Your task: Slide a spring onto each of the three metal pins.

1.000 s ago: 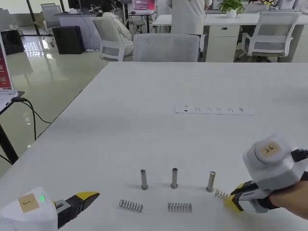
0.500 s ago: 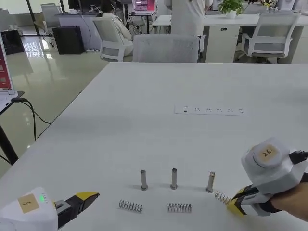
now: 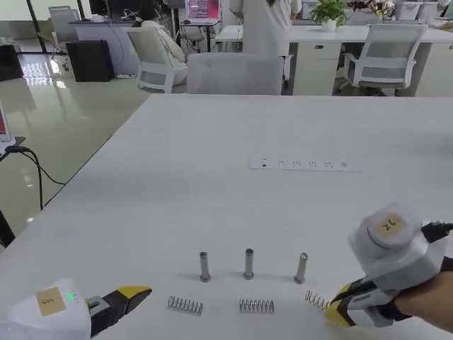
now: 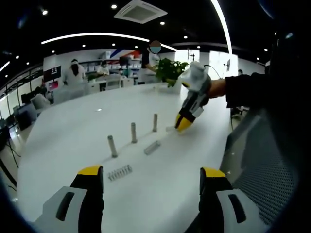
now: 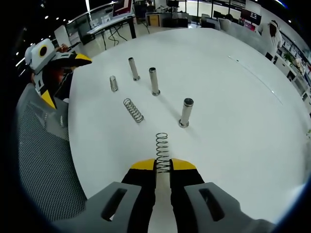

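Three upright metal pins stand in a row on the white table: left pin [image 3: 204,266], middle pin [image 3: 248,263], right pin [image 3: 301,268]. Two springs lie flat in front of them, one [image 3: 185,304] near the left pin and one [image 3: 256,306] near the middle pin. My right gripper [image 3: 331,310] is shut on the end of a third spring [image 3: 316,299], which sticks out ahead of the jaws [image 5: 162,145], just short of the right pin [image 5: 185,112]. At the near left my left gripper [image 3: 139,292] stands open and holds nothing, with a loose spring [image 4: 119,172] ahead of it [image 4: 150,172].
A strip of small sockets [image 3: 303,164] is set into the table beyond the pins. Office chairs [image 3: 233,73] line the table's far edge, with desks and a standing person behind. The table's near edge runs right under both grippers.
My right gripper has drawn back a little toward the near edge with the spring, away from the right pin. The head view has shifted slightly. The left gripper is unchanged.
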Demonstrator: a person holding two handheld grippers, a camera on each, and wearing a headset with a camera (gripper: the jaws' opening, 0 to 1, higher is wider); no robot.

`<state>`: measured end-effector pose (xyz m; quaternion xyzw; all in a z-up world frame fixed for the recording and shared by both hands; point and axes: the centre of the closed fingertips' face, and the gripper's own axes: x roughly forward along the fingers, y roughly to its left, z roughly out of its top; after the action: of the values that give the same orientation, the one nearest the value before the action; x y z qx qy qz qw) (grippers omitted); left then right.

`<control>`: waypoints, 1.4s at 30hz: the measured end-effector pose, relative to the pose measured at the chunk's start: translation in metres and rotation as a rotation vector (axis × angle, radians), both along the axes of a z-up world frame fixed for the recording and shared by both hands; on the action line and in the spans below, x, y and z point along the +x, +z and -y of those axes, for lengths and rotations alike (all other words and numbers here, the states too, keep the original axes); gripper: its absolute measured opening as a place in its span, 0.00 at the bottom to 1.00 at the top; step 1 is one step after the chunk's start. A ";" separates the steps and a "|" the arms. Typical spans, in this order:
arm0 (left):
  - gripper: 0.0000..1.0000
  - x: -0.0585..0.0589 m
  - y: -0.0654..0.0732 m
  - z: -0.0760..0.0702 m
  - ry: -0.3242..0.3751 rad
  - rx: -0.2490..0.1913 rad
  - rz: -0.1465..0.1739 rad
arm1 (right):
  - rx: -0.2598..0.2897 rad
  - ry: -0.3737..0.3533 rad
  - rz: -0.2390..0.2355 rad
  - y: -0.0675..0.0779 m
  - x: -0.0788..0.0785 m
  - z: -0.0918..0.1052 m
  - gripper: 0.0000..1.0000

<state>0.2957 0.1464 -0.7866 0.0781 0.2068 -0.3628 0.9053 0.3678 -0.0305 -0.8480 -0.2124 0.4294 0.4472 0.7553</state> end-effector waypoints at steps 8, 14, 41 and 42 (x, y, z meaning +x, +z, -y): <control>0.76 0.011 0.003 0.009 -0.059 0.012 0.007 | 0.005 0.049 0.007 0.009 -0.007 -0.013 0.07; 0.74 0.020 0.000 0.014 -0.101 0.024 -0.006 | 0.015 0.089 0.012 0.017 -0.010 -0.023 0.07; 0.56 0.035 -0.018 0.065 -0.363 0.118 -0.046 | -0.051 0.331 0.046 0.026 -0.025 -0.053 0.07; 0.55 0.035 -0.018 0.067 -0.369 0.120 -0.044 | -0.051 0.337 0.047 0.026 -0.025 -0.054 0.07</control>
<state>0.3310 0.0798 -0.8048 0.1609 0.2299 -0.5114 0.8123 0.3428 0.0236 -0.8221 -0.3109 0.3814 0.5512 0.6738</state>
